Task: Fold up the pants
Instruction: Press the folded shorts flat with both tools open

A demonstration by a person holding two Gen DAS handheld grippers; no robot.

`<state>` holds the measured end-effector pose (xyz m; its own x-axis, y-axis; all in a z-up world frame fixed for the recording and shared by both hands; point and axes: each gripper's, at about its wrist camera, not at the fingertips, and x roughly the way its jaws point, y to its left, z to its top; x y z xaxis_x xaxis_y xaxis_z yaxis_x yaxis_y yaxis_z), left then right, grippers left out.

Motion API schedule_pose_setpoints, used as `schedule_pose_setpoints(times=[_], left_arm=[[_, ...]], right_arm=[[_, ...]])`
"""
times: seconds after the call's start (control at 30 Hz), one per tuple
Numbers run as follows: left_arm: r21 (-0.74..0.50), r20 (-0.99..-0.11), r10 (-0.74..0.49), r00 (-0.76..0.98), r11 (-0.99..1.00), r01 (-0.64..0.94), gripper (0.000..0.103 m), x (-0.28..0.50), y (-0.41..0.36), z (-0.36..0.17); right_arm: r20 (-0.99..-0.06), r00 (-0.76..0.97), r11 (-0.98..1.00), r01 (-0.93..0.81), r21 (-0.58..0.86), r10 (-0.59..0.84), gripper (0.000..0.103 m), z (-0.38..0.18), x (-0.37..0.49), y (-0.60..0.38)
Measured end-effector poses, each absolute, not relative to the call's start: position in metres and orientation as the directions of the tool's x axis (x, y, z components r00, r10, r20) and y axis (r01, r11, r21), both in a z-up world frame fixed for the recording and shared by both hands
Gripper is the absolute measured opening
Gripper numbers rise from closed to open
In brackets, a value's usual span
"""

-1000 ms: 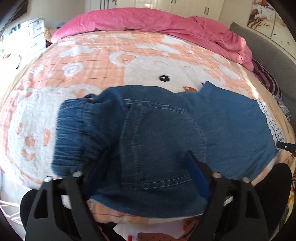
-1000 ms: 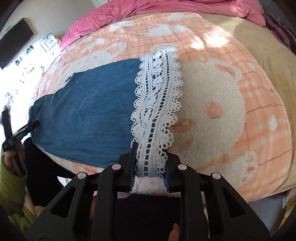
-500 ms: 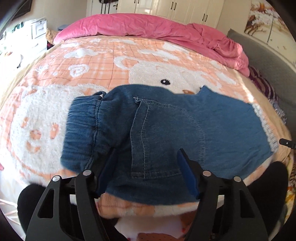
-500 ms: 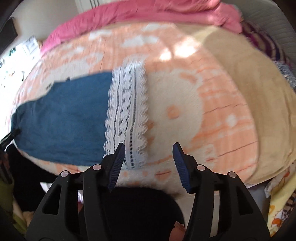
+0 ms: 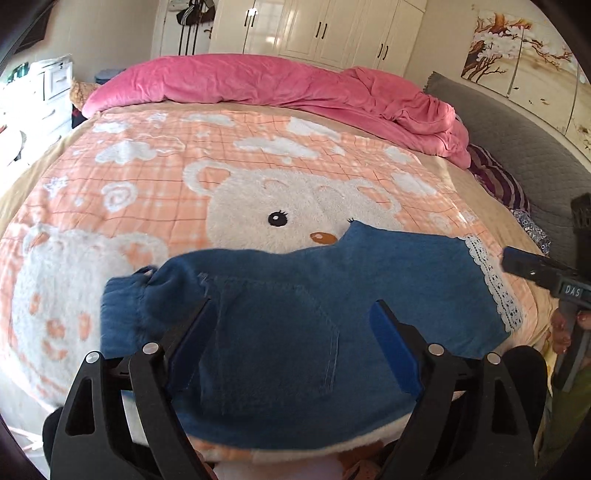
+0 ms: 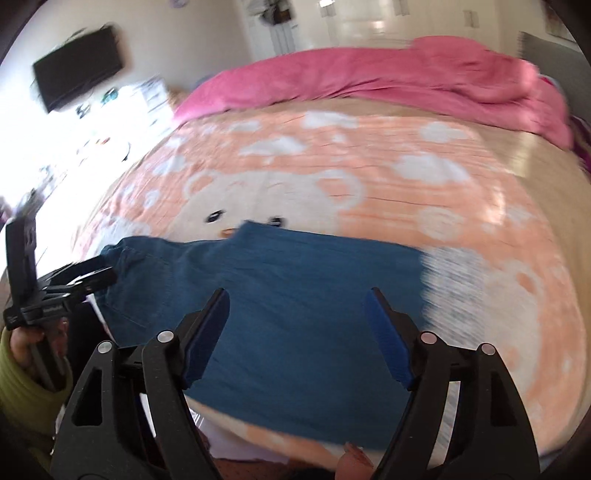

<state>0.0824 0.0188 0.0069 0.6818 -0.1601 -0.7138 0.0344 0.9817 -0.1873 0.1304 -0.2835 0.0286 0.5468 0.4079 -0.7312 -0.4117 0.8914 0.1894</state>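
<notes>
Pretty clearly a home bedroom. There's a bed with a peach bear blanket (image 5: 258, 177), a pink duvet (image 5: 280, 88) at the far end, white wardrobes (image 5: 325, 33) behind, and a wall TV (image 6: 79, 83) far left.

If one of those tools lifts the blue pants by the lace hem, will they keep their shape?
Probably not. The denim pants lie limp with a gathered, wrinkled waistband, so they would likely drape. The lace hem looks thin and holey, and might snag or stretch.
</notes>
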Motion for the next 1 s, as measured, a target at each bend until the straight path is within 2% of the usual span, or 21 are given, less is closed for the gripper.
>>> schedule_pose_setpoints(times=[0.2,0.27,0.33,0.47,0.57,0.63,0.8,0.9,1.0], left_arm=[[-0.202,-0.748,-0.172,0.641,0.979,0.028,0.084,0.121,0.018,-0.011],[-0.150,-0.784,-0.117,0.609,0.989,-0.004,0.084,0.132,0.022,-0.023],[-0.038,-0.820,0.015,0.572,0.996,-0.081,0.084,0.138,0.029,-0.036],[-0.056,-0.813,-0.016,0.583,0.997,-0.050,0.084,0.132,0.036,-0.048],[-0.045,-0.804,-0.023,0.594,0.999,-0.023,0.084,0.124,0.034,-0.053],[-0.073,-0.794,-0.050,0.605,0.997,-0.013,0.084,0.120,0.039,-0.053],[-0.094,-0.781,-0.065,0.621,0.996,-0.013,0.084,0.119,0.041,-0.054],[-0.104,-0.765,-0.070,0.640,0.995,-0.015,0.084,0.117,0.041,-0.052],[-0.112,-0.719,-0.062,0.692,0.993,-0.028,0.089,0.106,0.039,-0.036]], right_arm=[[-0.791,0.444,0.865,-0.458,0.203,0.421,0.070,-0.002,0.182,-0.210],[-0.797,0.437,0.860,-0.473,0.190,0.416,0.070,-0.007,0.192,-0.193],[-0.797,0.413,0.850,-0.477,0.223,0.441,0.070,-0.015,0.201,-0.182],[-0.803,0.336,0.828,-0.467,0.311,0.492,0.070,-0.033,0.222,-0.160],[-0.857,0.312,0.865,-0.432,0.256,0.409,0.070,-0.054,0.238,-0.150],[-0.861,0.324,0.879,-0.409,0.245,0.391,0.070,-0.063,0.246,-0.152],[-0.850,0.356,0.888,-0.392,0.241,0.388,0.070,-0.059,0.249,-0.155],[-0.803,0.446,0.890,-0.401,0.217,0.397,0.070,-0.031,0.233,-0.175],[-0.761,0.516,0.896,-0.401,0.191,0.393,0.078,-0.003,0.218,-0.196]])
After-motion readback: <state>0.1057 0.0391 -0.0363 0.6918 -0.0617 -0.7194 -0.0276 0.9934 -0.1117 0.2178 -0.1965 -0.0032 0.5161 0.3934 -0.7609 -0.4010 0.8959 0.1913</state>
